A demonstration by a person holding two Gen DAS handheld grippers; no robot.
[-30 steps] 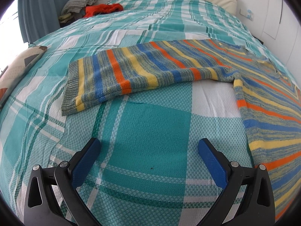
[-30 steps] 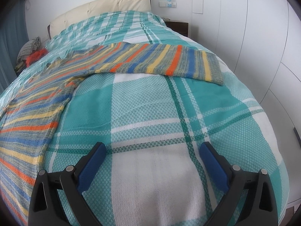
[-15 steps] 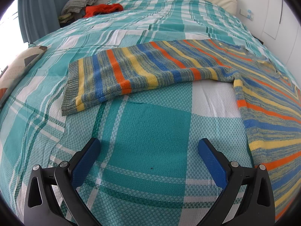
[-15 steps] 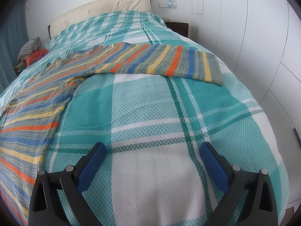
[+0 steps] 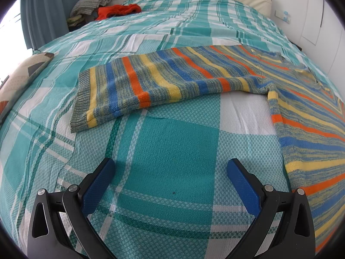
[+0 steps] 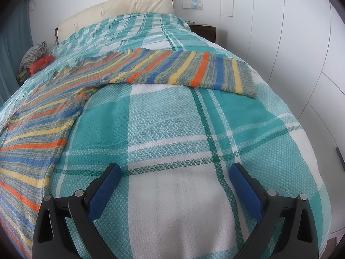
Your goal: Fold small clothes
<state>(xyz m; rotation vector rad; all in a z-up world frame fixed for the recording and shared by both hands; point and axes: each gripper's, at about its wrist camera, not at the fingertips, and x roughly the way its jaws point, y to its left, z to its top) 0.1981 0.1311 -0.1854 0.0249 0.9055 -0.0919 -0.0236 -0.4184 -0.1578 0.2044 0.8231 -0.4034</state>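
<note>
On the bed (image 5: 172, 164) the striped sweater (image 5: 163, 79) still lies flat, nothing has moved, and each hand-held gripper, left (image 5: 170, 172) and right (image 6: 174, 177), stays spread wide, so folding hasn't begun.

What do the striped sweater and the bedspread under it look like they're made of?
Sweater: likely a wool or acrylic knit, matte; ribbed cuffs and visible stitch rows. Bedspread: probably woven cotton, matte; its plaid shows a fine waffle-like weave.

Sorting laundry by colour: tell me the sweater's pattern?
Sweater: orange, yellow, blue and grey stripes; clearest in left wrist view.
</note>
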